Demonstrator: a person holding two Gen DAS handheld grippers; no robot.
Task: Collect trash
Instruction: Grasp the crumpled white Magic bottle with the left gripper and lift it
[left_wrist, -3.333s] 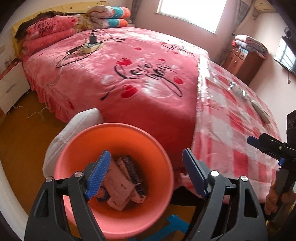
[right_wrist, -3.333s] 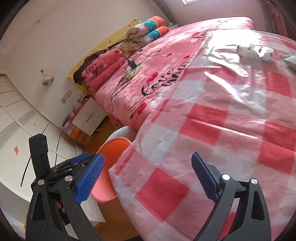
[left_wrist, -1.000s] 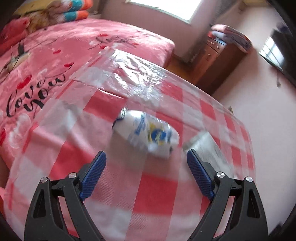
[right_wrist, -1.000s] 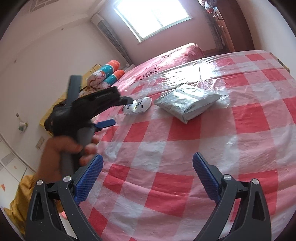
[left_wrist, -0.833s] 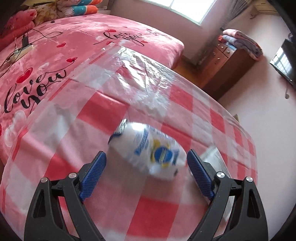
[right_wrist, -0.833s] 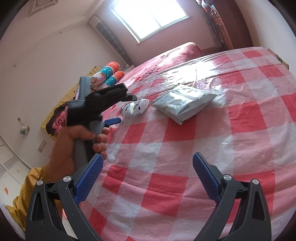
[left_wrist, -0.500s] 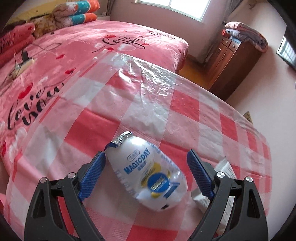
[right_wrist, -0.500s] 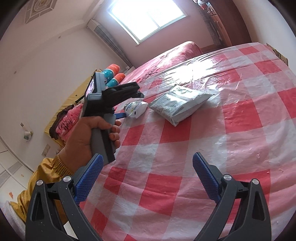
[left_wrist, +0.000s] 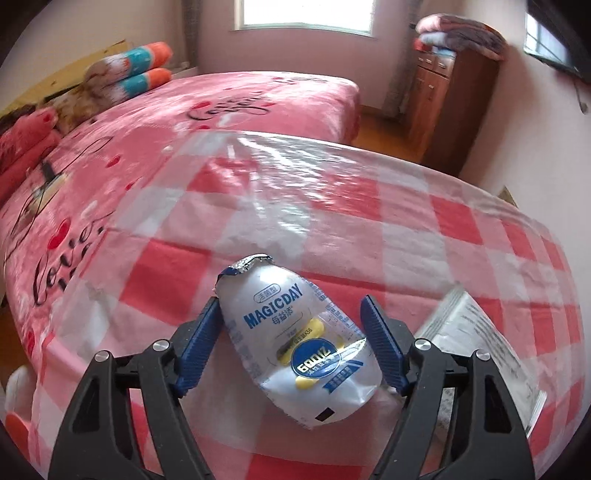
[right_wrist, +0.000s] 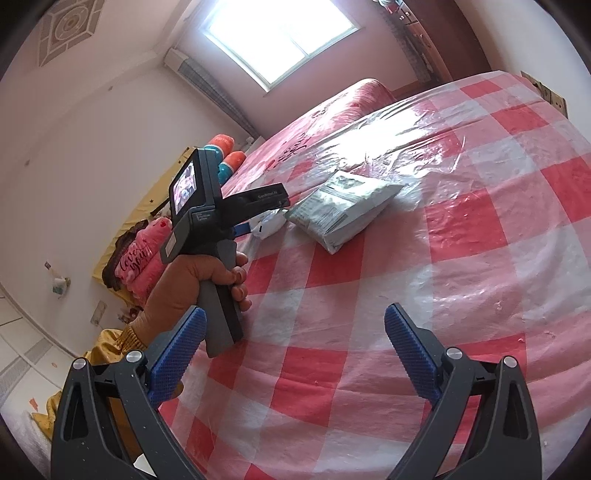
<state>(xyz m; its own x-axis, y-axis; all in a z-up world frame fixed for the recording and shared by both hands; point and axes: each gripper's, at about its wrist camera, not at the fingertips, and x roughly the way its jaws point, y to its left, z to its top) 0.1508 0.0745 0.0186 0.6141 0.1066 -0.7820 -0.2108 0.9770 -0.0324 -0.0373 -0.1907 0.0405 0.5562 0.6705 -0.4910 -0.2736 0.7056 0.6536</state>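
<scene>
A white MAGICDAY drink bottle with a torn foil lid lies on the red-and-white checked plastic cloth. My left gripper is open with its blue pads on either side of the bottle; the left pad touches it, the right pad stands just clear. The bottle also shows small in the right wrist view, under the left gripper's body. A grey-white flat packet lies just right of the bottle, also seen in the left wrist view. My right gripper is open and empty above the cloth.
The pink "love you" bedspread lies beyond the cloth, with folded blankets at the head. A wooden cabinet stands at the far right. The hand holding the left gripper is left of my right gripper.
My left gripper left the orange bin, moved over the cloth and closed in around the bottle; its jaws have narrowed. The right gripper has stayed open over the cloth.
</scene>
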